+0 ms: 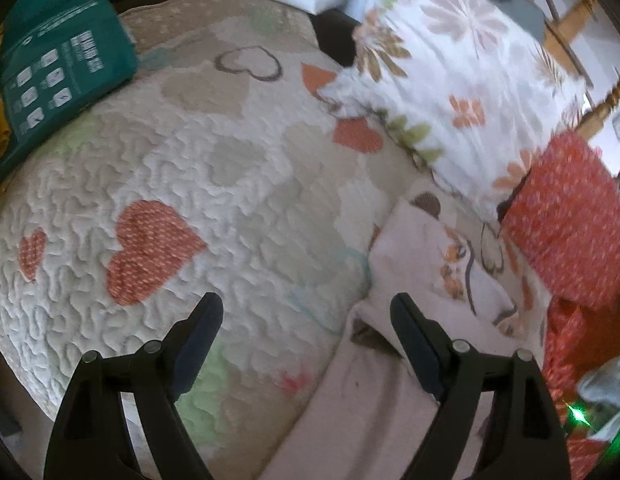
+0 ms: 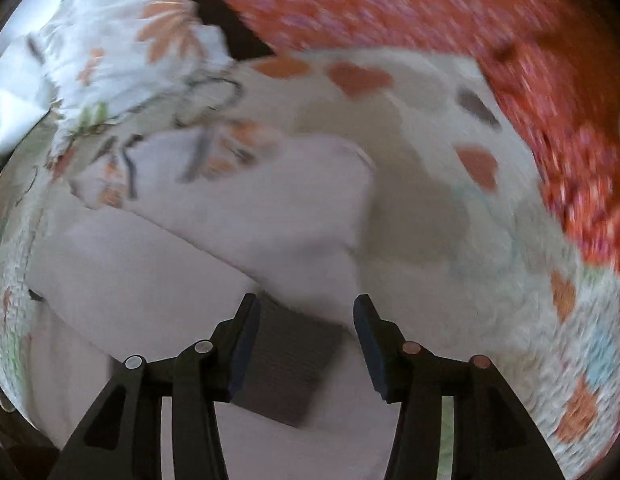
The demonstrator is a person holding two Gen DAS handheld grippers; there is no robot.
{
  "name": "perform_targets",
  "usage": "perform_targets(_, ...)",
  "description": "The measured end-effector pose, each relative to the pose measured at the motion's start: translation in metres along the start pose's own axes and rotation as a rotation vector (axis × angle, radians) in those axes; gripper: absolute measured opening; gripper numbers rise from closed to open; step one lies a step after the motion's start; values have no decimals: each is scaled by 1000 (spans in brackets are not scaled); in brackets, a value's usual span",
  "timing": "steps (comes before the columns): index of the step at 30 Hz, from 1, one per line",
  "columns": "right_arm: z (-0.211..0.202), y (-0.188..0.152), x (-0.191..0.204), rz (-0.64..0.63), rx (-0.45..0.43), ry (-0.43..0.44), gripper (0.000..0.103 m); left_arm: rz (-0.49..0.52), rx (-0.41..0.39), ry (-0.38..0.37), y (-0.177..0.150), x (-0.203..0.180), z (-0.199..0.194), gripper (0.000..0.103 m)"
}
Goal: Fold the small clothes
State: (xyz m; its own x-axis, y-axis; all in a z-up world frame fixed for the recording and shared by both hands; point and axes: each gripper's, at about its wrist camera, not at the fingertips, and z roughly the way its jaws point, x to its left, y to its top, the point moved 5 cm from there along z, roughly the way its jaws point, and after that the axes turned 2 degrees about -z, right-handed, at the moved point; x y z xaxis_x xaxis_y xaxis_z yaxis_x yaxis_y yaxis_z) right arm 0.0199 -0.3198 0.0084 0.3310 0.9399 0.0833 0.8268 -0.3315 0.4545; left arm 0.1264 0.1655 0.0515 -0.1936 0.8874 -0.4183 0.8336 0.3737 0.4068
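Observation:
A pale pink small garment with a fox print lies on the heart-patterned quilt, at the lower right of the left wrist view. My left gripper is open and empty; its right finger hovers over the garment's edge. In the blurred right wrist view the same pink garment lies partly folded, with a grey ribbed cuff low in the frame. My right gripper is open, its fingers either side of that cuff, just above the cloth.
A teal package lies at the quilt's far left. A white floral pillow and a red patterned cushion lie at the right; the red cushion fills the top right of the right wrist view.

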Motion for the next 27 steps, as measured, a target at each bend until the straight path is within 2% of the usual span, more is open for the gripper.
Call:
perform_targets(4,11,-17,1,-11,-38,96,52,47,4,27,-12,-14,9,85)
perform_targets(6,18,-21,13,-40,-36,124,26,79,-1,48,-18,-21,13,85)
perform_targets(7,19,-19,18,-45,-25,132,6,90,-3,56,-19,-23,15,85)
perform_targets(10,-4,-5,35,-97,-88,81,6,122,0,90,-24,-25,22,85)
perform_targets(13,-22,6,29,-60,-130,85,6,130,11,122,-24,-22,32,85)
perform_targets(15,-13,9,10,-25,-111,-20,8,136,24,139,-25,-20,38,85)
perform_targets(16,-7,9,-1,-6,-90,-77,12,140,31,143,-26,-20,41,85)
perform_targets(17,-3,8,-8,18,-75,-87,12,146,39,141,-27,-20,44,85)
perform_targets(18,-2,6,-15,56,-62,-57,12,153,45,136,-28,-21,45,85)
perform_targets(19,-4,6,-19,85,-60,-27,17,161,47,132,-29,-23,47,85)
perform_targets(20,-5,6,-21,100,-62,-16,26,175,42,130,-28,-26,51,85)
perform_targets(22,-13,5,-23,116,-82,-15,38,204,30,140,-26,-32,59,85)
perform_targets(25,-19,4,-16,121,-89,21,39,233,52,148,-27,-37,82,85)
perform_targets(27,-21,3,-11,119,-86,49,39,233,101,149,-34,-36,98,84)
